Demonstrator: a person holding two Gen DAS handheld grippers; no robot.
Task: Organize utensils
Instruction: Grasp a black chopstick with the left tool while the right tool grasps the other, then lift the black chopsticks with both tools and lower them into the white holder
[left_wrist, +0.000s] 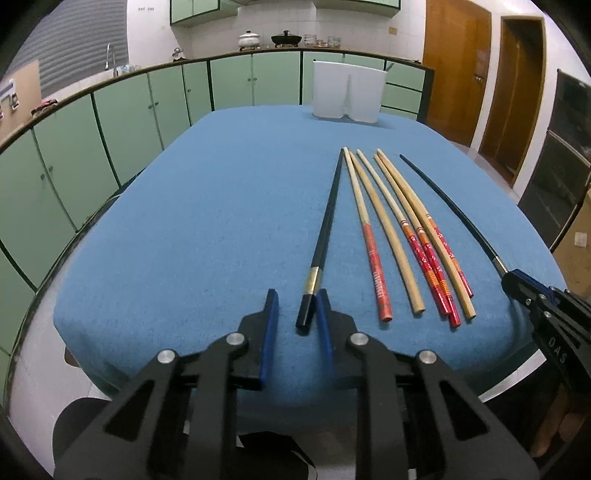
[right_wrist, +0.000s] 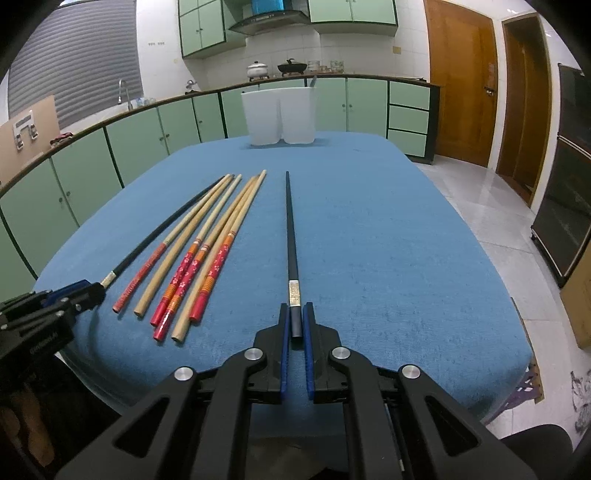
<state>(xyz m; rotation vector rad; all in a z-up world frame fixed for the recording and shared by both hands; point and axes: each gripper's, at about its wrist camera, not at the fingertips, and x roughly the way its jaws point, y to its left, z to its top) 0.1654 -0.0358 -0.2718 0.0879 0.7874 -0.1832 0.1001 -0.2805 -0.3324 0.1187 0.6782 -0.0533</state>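
Setting: a table covered by a blue cloth (left_wrist: 203, 221) is seen, with green cabinets (left_wrist: 129, 110) behind it and a wooden door (left_wrist: 454, 66) at the far right.

Utensils: seven chopsticks are laid side by side on the cloth, with thick ends near and tips far.

Left black chopstick (left_wrist: 325, 221): it is placed at the left edge of the row, flat on the cloth.

Wooden chopsticks (left_wrist: 402, 225): five are grouped in the middle, one red-handled, one plain and three banded in red and orange.

Right black chopstick (right_wrist: 291, 236): it is set a little apart at the right of the row.

Holder (left_wrist: 347, 92): a white two-part container is stood upright at the far end of the table, well apart from the row.

Left gripper (left_wrist: 295, 295): its jaws are parted around the near end of the left black chopstick; the end is seen beside the right pad, while a gap is left at the other pad.

Right gripper (right_wrist: 295, 308): its jaws are closed against the near end of the right black chopstick, which is clamped between the blue pads.
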